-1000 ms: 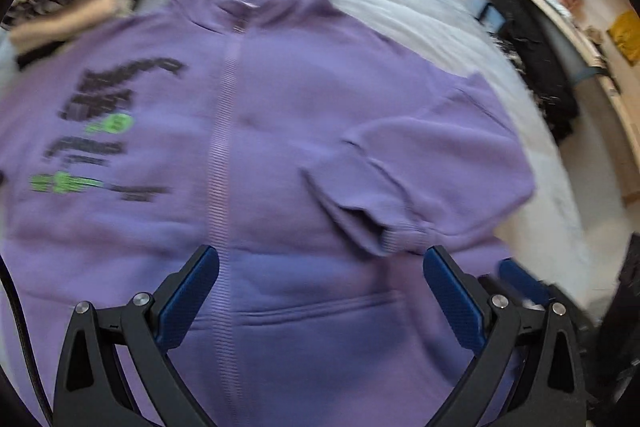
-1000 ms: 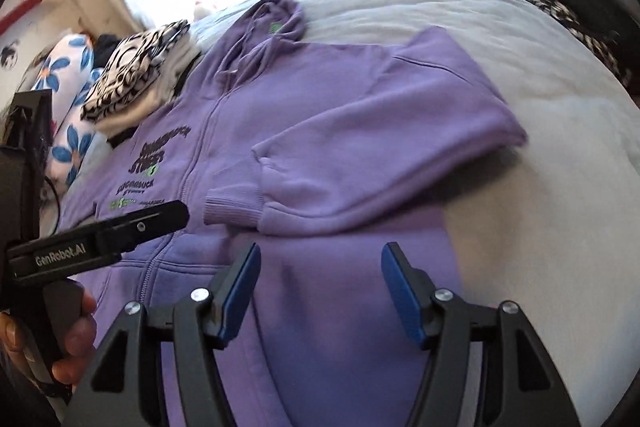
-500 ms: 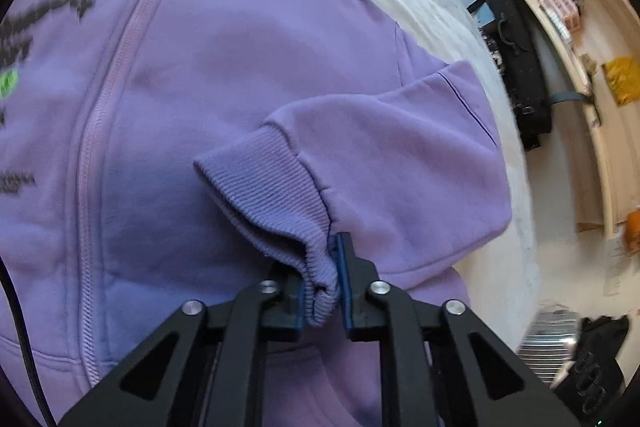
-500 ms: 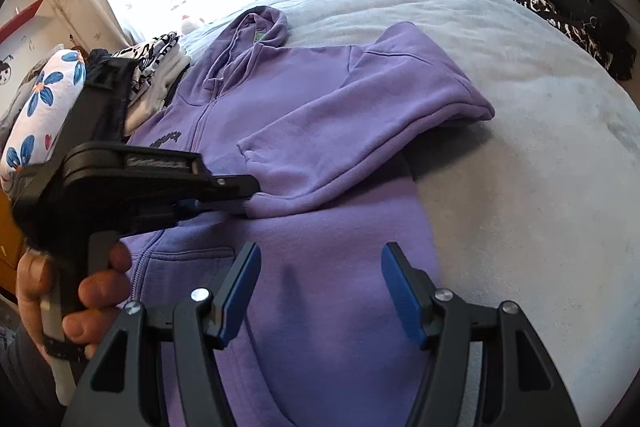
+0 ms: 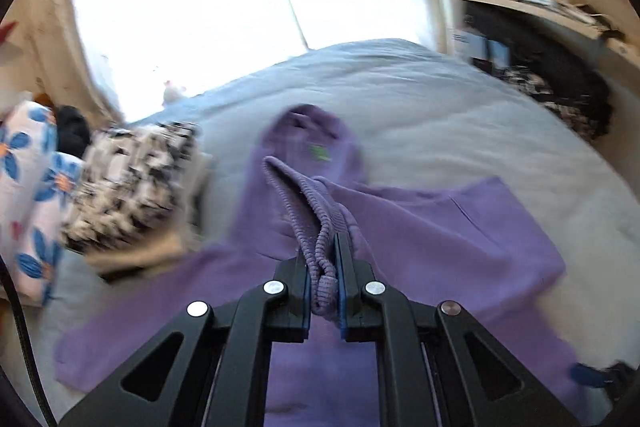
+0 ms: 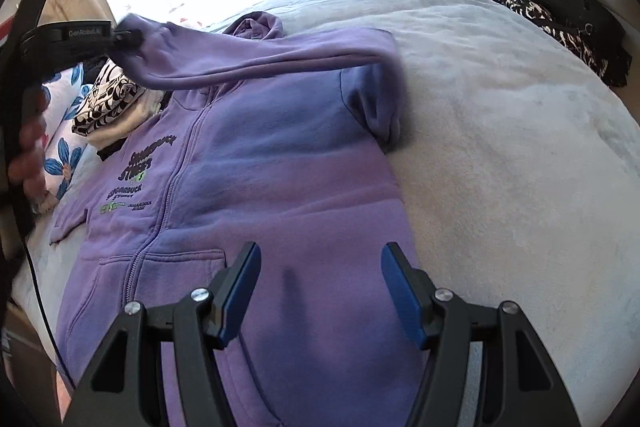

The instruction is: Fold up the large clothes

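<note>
On the grey bed (image 6: pixel 500 131) the purple hoodie (image 6: pixel 272 163) lies flat, hood toward the window. Its sleeve (image 6: pixel 256 63) stretches from the shoulder leftward, its cuff pinched in the left claw (image 5: pixel 323 279); the right claw (image 6: pixel 316 291) hovers open over the hem.

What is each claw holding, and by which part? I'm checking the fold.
The left claw grips the purple hoodie by its ribbed sleeve cuff, with the sleeve lifted. The right claw is open and holds nothing.

A grey bed (image 6: pixel 500 115) carries a purple hoodie (image 6: pixel 280 163) and folded clothes (image 6: pixel 116 103).
</note>
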A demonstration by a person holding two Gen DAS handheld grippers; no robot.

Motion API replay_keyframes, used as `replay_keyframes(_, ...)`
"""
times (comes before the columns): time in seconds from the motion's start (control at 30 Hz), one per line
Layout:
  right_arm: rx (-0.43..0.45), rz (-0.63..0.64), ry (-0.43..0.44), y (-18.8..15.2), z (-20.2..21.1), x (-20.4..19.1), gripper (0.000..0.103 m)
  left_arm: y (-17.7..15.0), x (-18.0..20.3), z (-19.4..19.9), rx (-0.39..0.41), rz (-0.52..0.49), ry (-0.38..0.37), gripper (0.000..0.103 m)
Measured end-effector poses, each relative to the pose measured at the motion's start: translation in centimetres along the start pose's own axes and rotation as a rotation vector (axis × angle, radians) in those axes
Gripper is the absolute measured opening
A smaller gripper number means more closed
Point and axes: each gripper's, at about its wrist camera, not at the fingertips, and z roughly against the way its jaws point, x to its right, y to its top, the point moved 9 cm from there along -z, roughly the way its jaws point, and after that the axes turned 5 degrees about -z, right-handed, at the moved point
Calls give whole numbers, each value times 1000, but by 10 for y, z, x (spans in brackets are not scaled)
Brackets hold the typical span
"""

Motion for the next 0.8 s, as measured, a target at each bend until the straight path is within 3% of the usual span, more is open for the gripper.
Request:
replay_keyframes(0.1, -33, 12, 6, 2, -5, -2, 63, -15, -41, -24, -30, 15, 88, 9)
replay_keyframes(0.2, -71, 8, 11, 6, -12, -1, 63, -57, -63, -80, -184, 65, 87, 24)
replay_keyframes(0.3, -69, 8, -4, 19, -13, 4, 63, -110, -77, -125, -358, 141, 89, 26)
replay_keyframes(0.37, -49, 23, -37, 32, -13, 9, 63, -141, -80, -139, -428, 220, 38, 26)
replay_keyframes(0.43, -25, 45, -77, 46, -15, 18, 63, -151, -81, -139, -425, 276, -2, 29)
replay_keyframes(0.57, -20, 97, -127, 71, -34, 33, 63, -152, -89, -137, -396, 334, -25, 54)
replay_keyframes(0.8, -136, 237, -131, 79, -93, 26, 63, -159, -100, -144, -389, 421, -146, 54)
